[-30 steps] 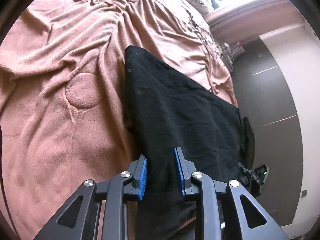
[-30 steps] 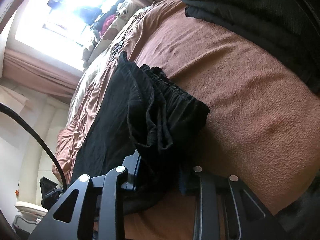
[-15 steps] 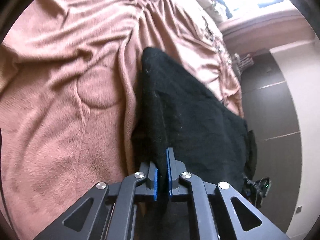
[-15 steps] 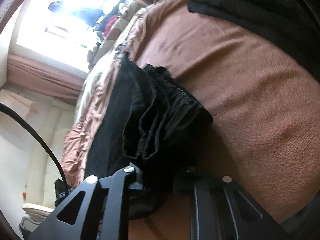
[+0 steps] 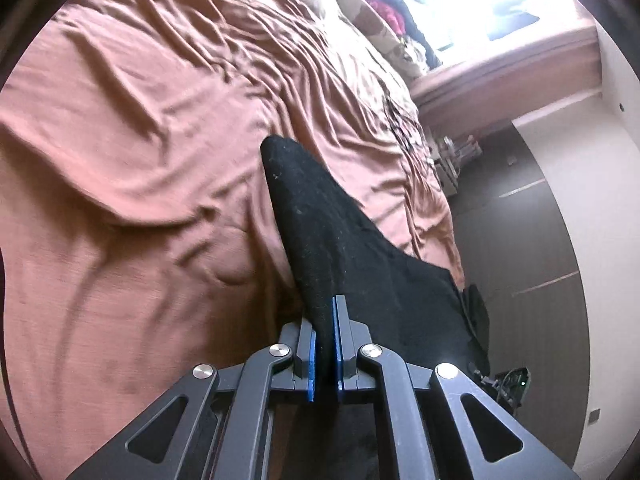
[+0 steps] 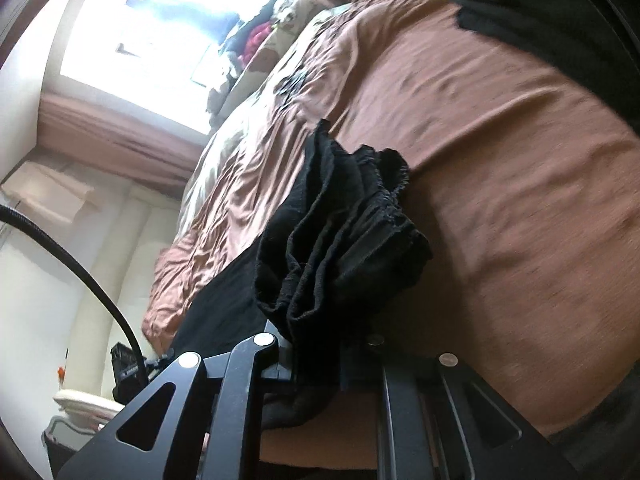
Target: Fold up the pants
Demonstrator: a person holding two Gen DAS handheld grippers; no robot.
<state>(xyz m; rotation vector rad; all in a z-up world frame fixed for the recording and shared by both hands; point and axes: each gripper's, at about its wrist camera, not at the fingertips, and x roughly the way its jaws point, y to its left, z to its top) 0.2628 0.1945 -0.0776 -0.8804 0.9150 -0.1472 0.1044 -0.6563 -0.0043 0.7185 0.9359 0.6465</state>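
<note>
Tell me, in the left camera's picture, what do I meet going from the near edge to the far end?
Tongs clamped on black pants → rumpled brown blanket → heap of clothes → bright window.

Ahead and left of the left tongs (image 5: 325, 344), the blanket (image 5: 160, 184) lies bare and open. Pillows (image 5: 360, 12) crowd its far end. Beyond the right tongs (image 6: 320, 360), dark clothes (image 6: 560, 28) block the far right corner.
</note>
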